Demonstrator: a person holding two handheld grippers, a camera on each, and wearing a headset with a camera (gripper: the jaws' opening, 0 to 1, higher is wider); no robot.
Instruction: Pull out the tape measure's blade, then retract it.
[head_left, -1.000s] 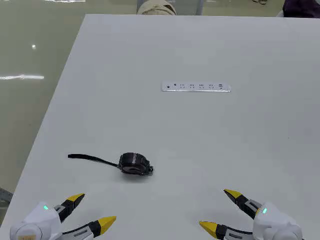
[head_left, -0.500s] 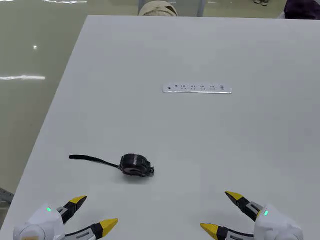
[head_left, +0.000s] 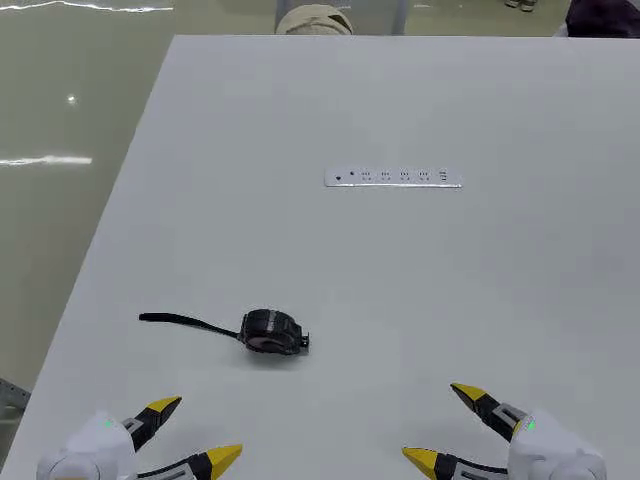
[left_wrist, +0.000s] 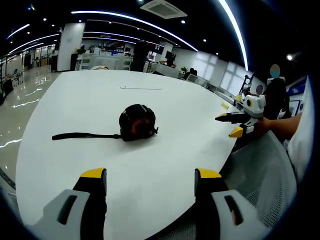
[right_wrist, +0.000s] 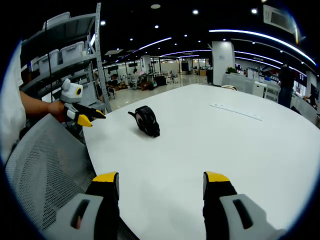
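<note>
Both grippers are cut off by the bottom edge of my head view. The left gripper (head_left: 200, 430) is at 7 o'clock and the right gripper (head_left: 438, 422) at 5 o'clock, and I see yellow-tipped jaws and part of the white housings. Each pair of jaws stands wide apart and holds nothing.

The tape measure (head_left: 270, 331) lies on the table (head_left: 420, 290), at 1 o'clock from the left gripper and 10 o'clock from the right, well apart from both. Its black strap (head_left: 180, 321) trails flat toward 9 o'clock. A small tab on the case's 3 o'clock side is too small for me to tell whether it is the blade's hook. I cannot read the case's markings.

The table is plain white and matte. A power strip (head_left: 393, 178) lies toward 12 o'clock, well apart from the tape measure. A beige shape (head_left: 313, 18) at the far edge is cut off, and I cannot identify it. A glossy greenish floor (head_left: 60, 210) at 9 o'clock reflects the lights. The right gripper view shows shelving (right_wrist: 65, 45) with bins at 10 o'clock and long ceiling light strips over an open office.
</note>
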